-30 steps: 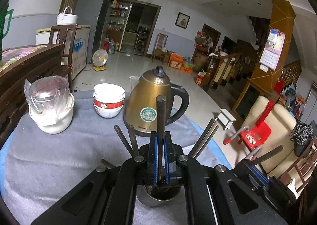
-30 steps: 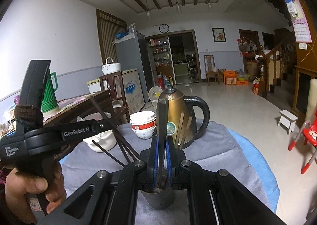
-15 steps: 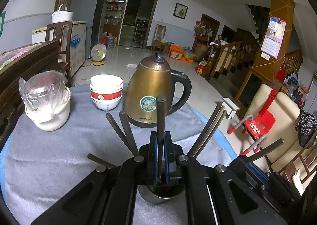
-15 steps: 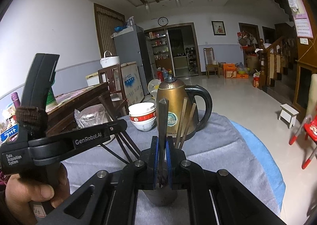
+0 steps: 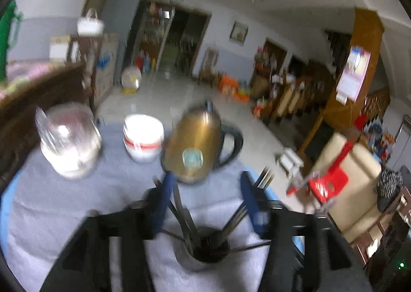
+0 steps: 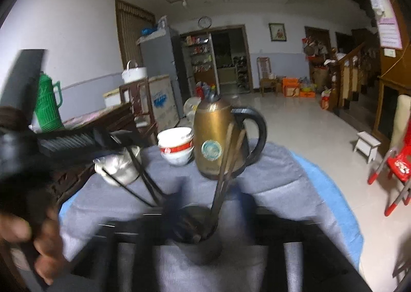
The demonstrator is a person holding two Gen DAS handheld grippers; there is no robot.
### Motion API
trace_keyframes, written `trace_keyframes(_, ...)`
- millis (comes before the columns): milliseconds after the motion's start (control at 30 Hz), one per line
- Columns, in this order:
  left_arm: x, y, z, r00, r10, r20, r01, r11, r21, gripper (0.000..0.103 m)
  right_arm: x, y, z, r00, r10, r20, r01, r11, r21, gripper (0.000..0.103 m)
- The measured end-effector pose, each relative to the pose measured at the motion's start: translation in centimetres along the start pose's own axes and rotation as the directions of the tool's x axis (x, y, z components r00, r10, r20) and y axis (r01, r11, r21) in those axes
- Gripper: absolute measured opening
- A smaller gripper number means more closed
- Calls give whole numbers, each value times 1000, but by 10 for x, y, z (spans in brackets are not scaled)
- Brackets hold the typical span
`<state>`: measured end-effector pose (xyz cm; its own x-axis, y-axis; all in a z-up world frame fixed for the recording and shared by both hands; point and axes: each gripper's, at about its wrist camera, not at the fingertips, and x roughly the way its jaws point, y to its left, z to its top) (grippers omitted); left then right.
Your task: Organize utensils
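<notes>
Left wrist view, blurred: left gripper (image 5: pixel 205 184) has just been opening, blue pads (image 5: pixel 164 197) now apart w/ nothing pinched. Utensil cup (image 5: pixel 208 248) stands just below the jaws on the grey cloth (image 5: pixel 64 202), near its front edge; dark chopsticks (image 5: pixel 185 217) fan out of it. Right wrist view: right gripper (image 6: pixel 205 204) also just been opening, jaws wide, holding nothing, cup between them. Brass kettle (image 6: pixel 218 137) sits beyond the cup; stacked bowls (image 6: pixel 176 145) just beside it toward the cloth's far edge.
</notes>
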<state>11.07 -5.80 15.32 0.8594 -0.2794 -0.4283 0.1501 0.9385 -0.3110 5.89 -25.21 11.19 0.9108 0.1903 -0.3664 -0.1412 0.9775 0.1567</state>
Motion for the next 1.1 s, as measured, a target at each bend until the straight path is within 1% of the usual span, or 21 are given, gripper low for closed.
trace_keyframes(33, -11, 1, 4, 999, 8, 32, -8, 1000, 2, 60, -13, -2, 4, 999, -19, 46, 19, 1000, 5, 88)
trace_keyframes(100, -35, 6, 10, 997, 12, 81, -12, 1000, -4, 62, -31, -6, 11, 994, -59, 91, 57, 998, 19, 88)
trace_keyframes(167, -59, 14, 12, 992, 31, 122, -29, 999, -18, 65, -47, -8, 16, 990, -66, 125, 62, 997, 37, 88)
trace_keyframes(233, -75, 20, 11, 989, 57, 137, -55, 998, -21, 74, -70, -9, 17, 982, -90, 166, 83, 995, 48, 88)
trace_keyframes(333, -89, 27, -2, 988, 85, 128, -85, 996, -6, 84, -91, -6, 12, 980, -86, 180, 76, 995, 63, 88)
trace_keyframes(433, -90, 30, -26, 989, 123, 86, -127, 991, 42, 88, -106, -1, -3, 984, -86, 157, 77, 995, 62, 88)
trace_keyframes(467, -88, 32, -36, 990, 129, 65, -132, 990, 54, 89, -108, 0, -8, 986, -84, 145, 75, 995, 66, 88)
trace_keyframes(500, -84, 34, -49, 990, 141, 26, -142, 988, 64, 89, -109, 2, -17, 990, -78, 117, 70, 995, 70, 88)
trace_keyframes(600, -73, 37, -80, 986, 152, -73, -147, 987, 67, 89, -105, 5, -35, 996, -74, 46, 70, 995, 72, 88)
trace_keyframes(700, -67, 34, -104, 979, 155, -133, -144, 986, 88, 89, -106, 7, -52, 998, -67, 1, 67, 995, 77, 88)
trace_keyframes(833, -65, 28, -122, 972, 169, -164, -152, 982, 110, 89, -103, 9, -64, 997, -64, -43, 67, 996, 67, 88)
trace_keyframes(1100, -57, 28, -137, 961, 187, -203, -166, 979, 115, 89, -99, 5, -76, 996, -70, -63, 75, 994, 73, 88)
